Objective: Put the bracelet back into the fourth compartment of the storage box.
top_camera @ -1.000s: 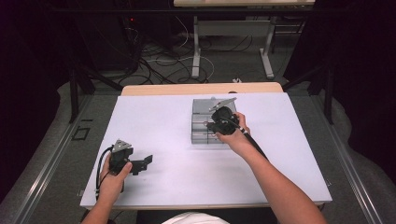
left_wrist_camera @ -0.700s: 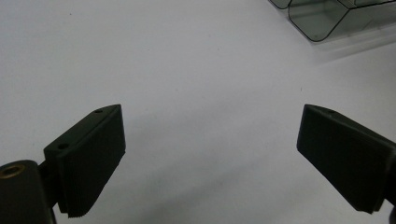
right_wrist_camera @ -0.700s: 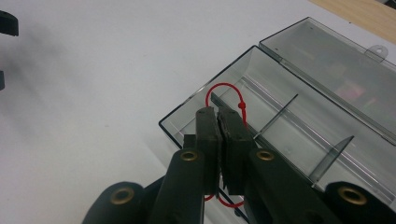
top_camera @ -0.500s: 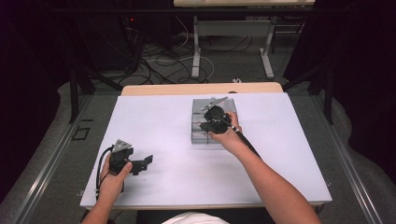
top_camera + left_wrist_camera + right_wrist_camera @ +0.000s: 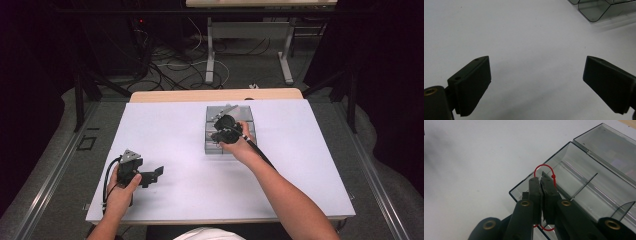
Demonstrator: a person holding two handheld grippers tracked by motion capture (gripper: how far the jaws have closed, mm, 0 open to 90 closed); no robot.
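Right gripper (image 5: 541, 182) has its jaws pressed together on a thin red cord loop (image 5: 545, 168), held over the near corner of a clear smoky-grey plastic compartment box (image 5: 584, 192) whose hinged lid lies open behind it. Left gripper (image 5: 150, 174) rests low over the white table surface (image 5: 175, 135) near the front left, well apart from the box, jaws spread wide with nothing between them.

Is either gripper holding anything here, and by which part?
The right gripper is shut on a thin red loop, pinched along its middle over the clear box. The left gripper is open, holding nothing.
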